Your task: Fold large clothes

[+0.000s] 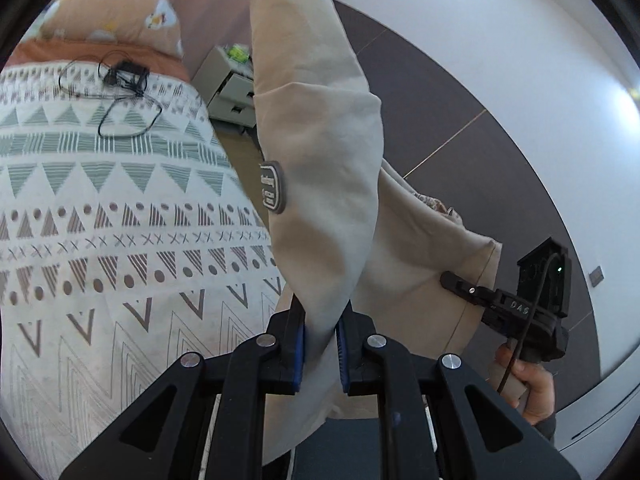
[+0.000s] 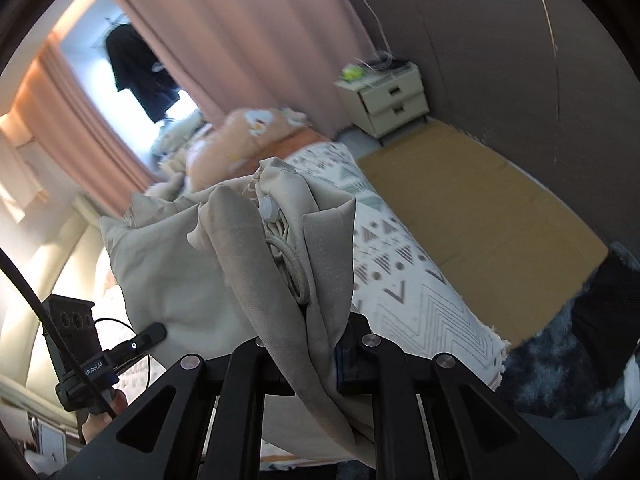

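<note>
A large beige garment (image 1: 320, 140) with a grey sewn patch (image 1: 272, 188) hangs in the air above the bed. My left gripper (image 1: 320, 344) is shut on a bunched edge of it, blue pads (image 1: 299, 354) pressed on the cloth. My right gripper shows at the right of the left wrist view (image 1: 460, 286), clamped on another part of the garment. In the right wrist view the garment (image 2: 240, 248), with a pale drawstring, drapes over my right gripper (image 2: 320, 348), which is shut on it. The left gripper (image 2: 148, 338) shows at lower left there.
A bed with a patterned white, green and brown cover (image 1: 100, 220) lies below; black cables (image 1: 120, 92) rest on it and an orange pillow (image 1: 116, 12) sits at its head. A beige nightstand (image 2: 384, 96) stands by pink curtains (image 2: 248, 40). Cardboard (image 2: 480, 216) covers the floor.
</note>
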A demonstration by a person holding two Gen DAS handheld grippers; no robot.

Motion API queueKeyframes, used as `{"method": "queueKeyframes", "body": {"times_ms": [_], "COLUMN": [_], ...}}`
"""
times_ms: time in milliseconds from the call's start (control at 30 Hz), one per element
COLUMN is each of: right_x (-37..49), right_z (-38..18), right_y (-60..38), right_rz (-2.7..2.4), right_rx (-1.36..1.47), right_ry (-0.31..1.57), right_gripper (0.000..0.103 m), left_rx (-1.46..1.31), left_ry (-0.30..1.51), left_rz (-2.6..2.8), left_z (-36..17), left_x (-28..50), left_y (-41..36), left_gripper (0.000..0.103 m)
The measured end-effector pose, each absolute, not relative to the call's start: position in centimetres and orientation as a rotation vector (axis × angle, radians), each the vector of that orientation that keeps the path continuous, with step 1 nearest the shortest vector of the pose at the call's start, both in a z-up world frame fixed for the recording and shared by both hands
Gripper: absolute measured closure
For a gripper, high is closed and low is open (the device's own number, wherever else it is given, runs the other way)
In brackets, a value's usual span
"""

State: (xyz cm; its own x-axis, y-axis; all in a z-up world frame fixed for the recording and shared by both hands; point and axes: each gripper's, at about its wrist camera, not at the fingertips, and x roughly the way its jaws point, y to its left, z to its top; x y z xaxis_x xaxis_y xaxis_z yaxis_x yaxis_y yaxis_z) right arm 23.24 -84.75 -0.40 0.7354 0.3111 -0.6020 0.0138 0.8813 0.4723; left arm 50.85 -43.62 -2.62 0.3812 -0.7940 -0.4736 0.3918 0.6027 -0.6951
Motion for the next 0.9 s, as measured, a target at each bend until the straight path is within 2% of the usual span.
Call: {"method": "queueKeyframes", "body": {"times_ms": [200, 400, 500, 533, 567, 600, 633, 667, 700, 733, 900], "right_x": [29.4, 36.1, 38.7, 39.4, 40.1, 40.4, 40.4, 40.2, 40.0, 39.4, 34.8], "right_z": [-3.1, -4.6, -6.4, -7.3, -7.6, -8.0, -8.1, -8.5, -8.6, -8.8, -8.2], "right_y": [-82.9, -81.8, -81.3, -81.0, -81.2, -80.8, -80.7, -80.7, -80.7, -81.0, -82.2], "right_rz": [0.145, 0.097, 0.1, 0.082, 0.059, 0.036, 0.024, 0.005, -0.019, -0.043, -0.083], "right_rx": [0.435, 0.405, 0.395, 0.396, 0.376, 0.344, 0.333, 0.331, 0.336, 0.349, 0.384], "right_ry": [0.774, 0.851, 0.883, 0.898, 0.901, 0.899, 0.898, 0.901, 0.908, 0.913, 0.885], "right_gripper": [0.094, 0.092, 0.08, 0.069, 0.051, 0.04, 0.023, 0.022, 0.022, 0.022, 0.022], "left_rx": [-0.492, -0.483, -0.47, -0.458, -0.443, -0.436, -0.428, -0.414, -0.403, -0.398, -0.376], "left_ry": [0.904, 1.003, 1.118, 1.147, 1.161, 1.163, 1.163, 1.165, 1.161, 1.15, 1.105], "left_rz": [-0.756, -0.69, -0.609, -0.582, -0.562, -0.563, -0.569, -0.569, -0.566, -0.563, -0.552], "left_z": [-5.4, -11.0, -15.0, -16.2, -17.1, -17.8, -18.3, -18.6, -18.8, -18.7, -17.6], "left_x": [54.8, 59.8, 62.3, 62.7, 62.9, 62.9, 62.8, 62.7, 62.4, 62.1, 60.8], "left_y": [-44.2, -43.5, -43.1, -43.0, -42.9, -42.7, -42.6, -42.5, -42.5, -42.3, -41.8], "left_gripper": [0.088, 0.087, 0.079, 0.079, 0.074, 0.07, 0.055, 0.031, 0.023, 0.019, 0.019]}}
